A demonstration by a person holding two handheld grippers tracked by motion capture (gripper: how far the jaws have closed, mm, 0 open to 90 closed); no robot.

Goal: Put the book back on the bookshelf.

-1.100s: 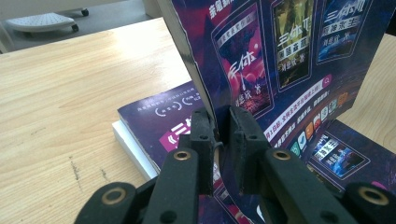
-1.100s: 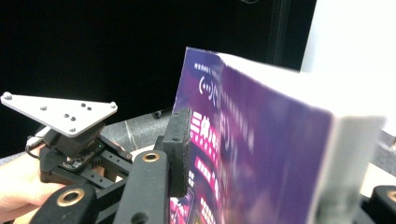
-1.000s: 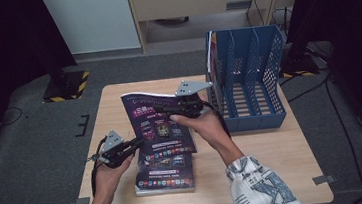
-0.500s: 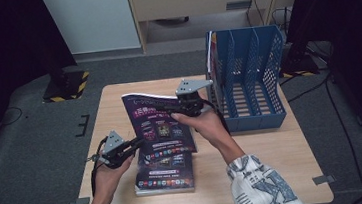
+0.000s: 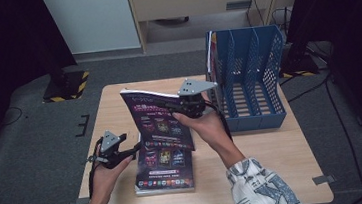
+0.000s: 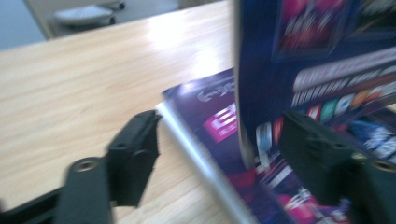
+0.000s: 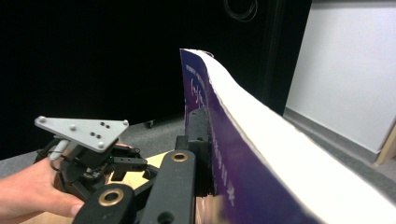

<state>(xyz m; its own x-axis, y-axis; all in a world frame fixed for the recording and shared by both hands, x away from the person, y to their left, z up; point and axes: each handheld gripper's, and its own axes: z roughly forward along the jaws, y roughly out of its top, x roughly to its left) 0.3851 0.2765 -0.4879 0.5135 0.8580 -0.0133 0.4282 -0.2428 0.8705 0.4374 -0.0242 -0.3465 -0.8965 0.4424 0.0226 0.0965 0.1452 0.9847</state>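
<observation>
The step in hand looks like filing magazines into the rack: the right claw (image 5: 188,107) is clamped on the edge of a glossy purple magazine (image 5: 158,121), holding it tilted up off the light wooden tabletop (image 5: 259,149), its top edge raised and its lower part hanging over the stack below. In the right gripper view one black jaw presses flat against the purple cover, and the white page edges curve away to the right.

The left claw (image 5: 128,151) rests low at the left edge of a second purple magazine lying flat on the tabletop (image 5: 165,169). In the left gripper view its jaws stand apart, one on the bare wood and one over the cover, straddling the flat magazine's spine without gripping it.

The next move, as I judge it, calls for swinging the lifted magazine to the right, turning it upright and lowering it spine-down into a slot without letting the limp pages buckle against a divider.

The blue perforated plastic file rack (image 5: 252,75) stands at the right rear of the tabletop, near the right hand. Its leftmost slot holds something thin and upright, seemingly another magazine; the other slots look empty.
</observation>
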